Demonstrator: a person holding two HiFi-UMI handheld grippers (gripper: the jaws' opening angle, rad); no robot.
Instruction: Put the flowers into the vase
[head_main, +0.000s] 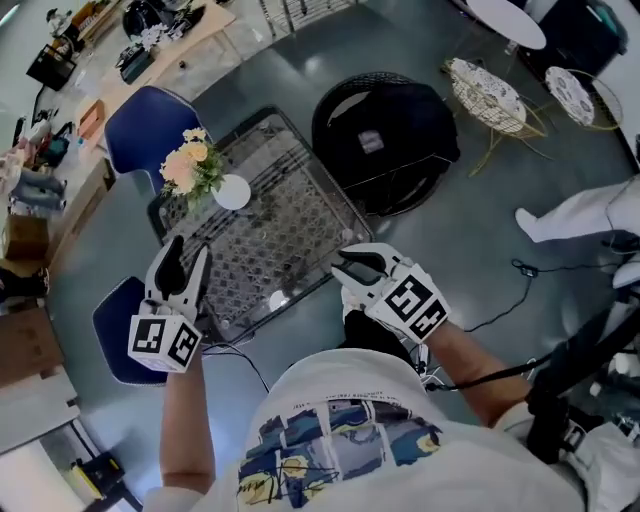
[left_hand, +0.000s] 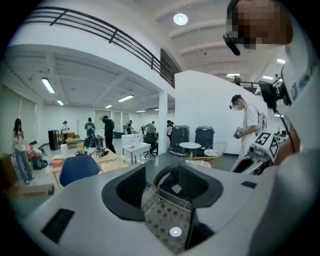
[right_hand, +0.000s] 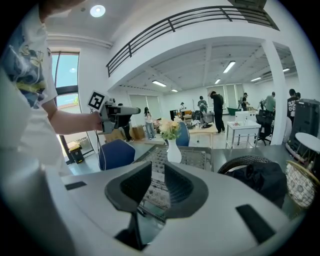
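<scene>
A white vase stands on the far left part of the patterned glass table, with peach and cream flowers in it. In the right gripper view the vase is upright and the flowers rise from its mouth. My left gripper hovers over the table's near left corner, well short of the vase; its jaws stand apart and hold nothing. Beyond the table's near right edge, my right gripper points at the vase from a distance. It is open and holds nothing.
A black bag lies in a round dark chair to the right of the table. Blue chairs stand at the left. Wire chairs and a floor cable are at the right. People stand far off.
</scene>
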